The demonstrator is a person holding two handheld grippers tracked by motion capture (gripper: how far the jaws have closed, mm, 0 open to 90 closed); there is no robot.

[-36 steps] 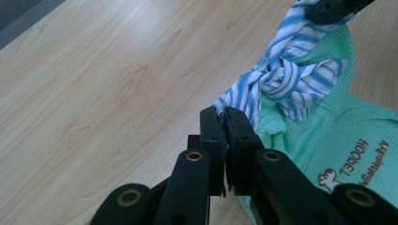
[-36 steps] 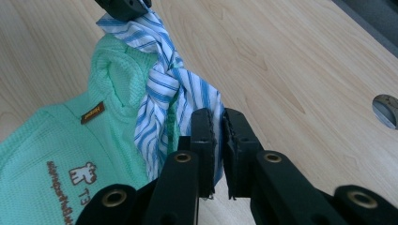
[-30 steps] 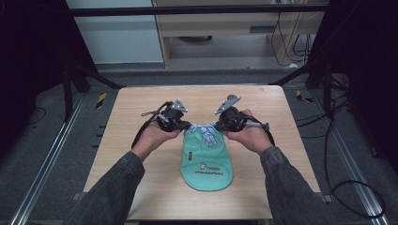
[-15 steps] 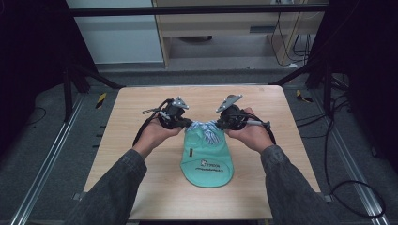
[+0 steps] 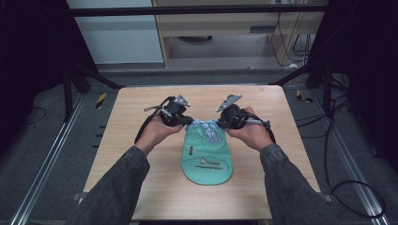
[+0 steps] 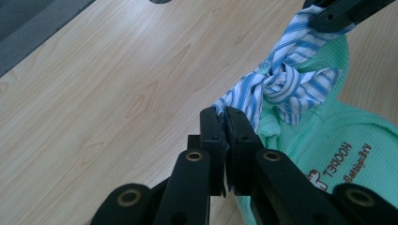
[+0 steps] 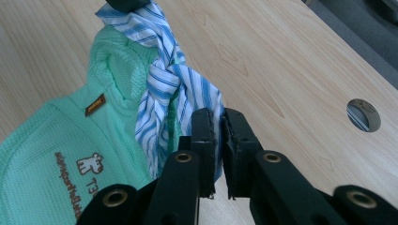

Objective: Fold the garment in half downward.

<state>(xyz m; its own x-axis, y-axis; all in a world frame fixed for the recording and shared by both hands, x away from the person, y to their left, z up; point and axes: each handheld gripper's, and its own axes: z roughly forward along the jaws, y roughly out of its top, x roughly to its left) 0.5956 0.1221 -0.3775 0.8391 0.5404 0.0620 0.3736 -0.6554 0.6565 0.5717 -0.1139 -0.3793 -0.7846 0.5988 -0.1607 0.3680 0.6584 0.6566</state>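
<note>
A mint-green knitted bag (image 5: pixel 207 157) with brown lettering lies on the wooden table (image 5: pixel 141 108), its neck tied by a blue-and-white striped cloth strip (image 5: pixel 209 127) with a knot (image 6: pixel 280 83) in the middle. My left gripper (image 5: pixel 188 121) is shut on the strip's left end (image 6: pixel 234 101). My right gripper (image 5: pixel 220 123) is shut on the strip's other end (image 7: pixel 206 101). The two ends are stretched apart above the bag's neck (image 7: pixel 119 70). The bag's body (image 6: pixel 338 145) rests flat toward the person.
A round cable hole (image 7: pixel 363 115) is cut in the table near the right gripper. The table's far edge (image 5: pixel 202 87) meets grey floor with cables (image 5: pixel 338 93). Bare wood lies left (image 6: pixel 94 93) and right (image 7: pixel 291 61) of the bag.
The bag has slid slightly away from the person, and both grippers have stayed shut on the strip's ends, holding it taut.
</note>
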